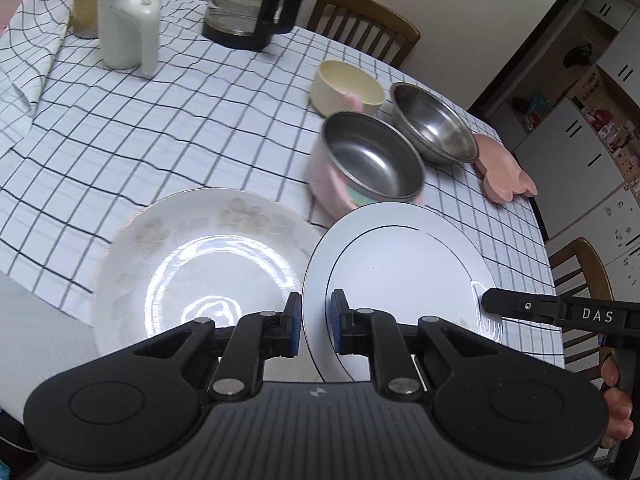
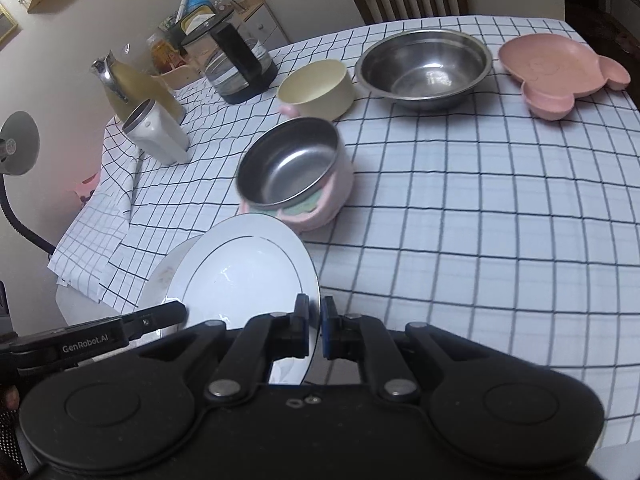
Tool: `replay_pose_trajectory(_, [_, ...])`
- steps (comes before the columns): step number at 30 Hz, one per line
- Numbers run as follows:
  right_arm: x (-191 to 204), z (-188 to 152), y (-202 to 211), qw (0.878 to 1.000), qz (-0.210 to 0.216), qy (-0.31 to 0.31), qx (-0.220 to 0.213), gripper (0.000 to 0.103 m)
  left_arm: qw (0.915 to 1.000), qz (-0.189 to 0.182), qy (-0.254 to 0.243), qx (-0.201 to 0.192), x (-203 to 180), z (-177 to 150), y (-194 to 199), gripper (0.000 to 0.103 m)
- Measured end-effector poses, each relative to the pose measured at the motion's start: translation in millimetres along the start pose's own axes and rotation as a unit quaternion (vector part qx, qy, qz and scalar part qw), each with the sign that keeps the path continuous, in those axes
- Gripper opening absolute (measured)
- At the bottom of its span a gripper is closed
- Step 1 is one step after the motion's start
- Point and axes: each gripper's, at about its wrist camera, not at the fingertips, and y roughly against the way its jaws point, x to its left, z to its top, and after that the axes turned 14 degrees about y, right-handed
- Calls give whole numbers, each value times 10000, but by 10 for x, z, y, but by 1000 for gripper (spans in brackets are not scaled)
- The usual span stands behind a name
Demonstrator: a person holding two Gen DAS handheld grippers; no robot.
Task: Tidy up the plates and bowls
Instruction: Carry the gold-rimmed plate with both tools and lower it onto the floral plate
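Step in hand, as judged: carry the ringed plate (image 1: 400, 272) onto the floral plate (image 1: 192, 248) to make a stack.

Left gripper (image 1: 316, 320): pinched shut on the ringed plate's near-left rim, blue pads either side of the edge. Right gripper (image 2: 318, 328): likewise clamped on the rim, opposite side, so a two-point hold. Ringed plate sits between both claws, tilted a bit, its left edge overlapping the floral plate's right rim in the left wrist view. Can't tell if it's clear of the tablecloth (image 1: 160, 120) underneath.

To do it well:
- Hold both clamps firm; glazed rim is slick and only thin pad contact, so a slip is likely if either hand twists vs. the other.
- Move both hands as one unit, same pace and height. Level the plate before going across.
- Lift enough to clear the floral plate's raised rim, else rim-on-rim scrape or chip.
- Centre over the floral plate, then lower straight down. Don't slide it in.
- Let go only once it's seated and the weight is off the pads; open both sides together, then back out along the rim w/o dragging.

Watch: pink steel-lined bowl (image 1: 372, 160) just beyond the far edge of the ringed plate, so avoid pushing fwd. Steel bowl (image 1: 434, 124), cream bowl (image 1: 344, 84) and pink divided plate (image 1: 500, 168) further back, not in the way. Floral plate sits near the table's front edge, so go down gently, no shove toward the edge.
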Motion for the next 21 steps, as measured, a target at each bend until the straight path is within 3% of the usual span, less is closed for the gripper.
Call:
replay_pose_trajectory(11, [553,-47,-484,9998,-59,-56,177,7,9998,207,19,72,620,191,-24,14])
replay_pose_trajectory(21, [777,-78,-851,9992,-202,-76,342,8,9992,282,-36,264,925,290,-205,14])
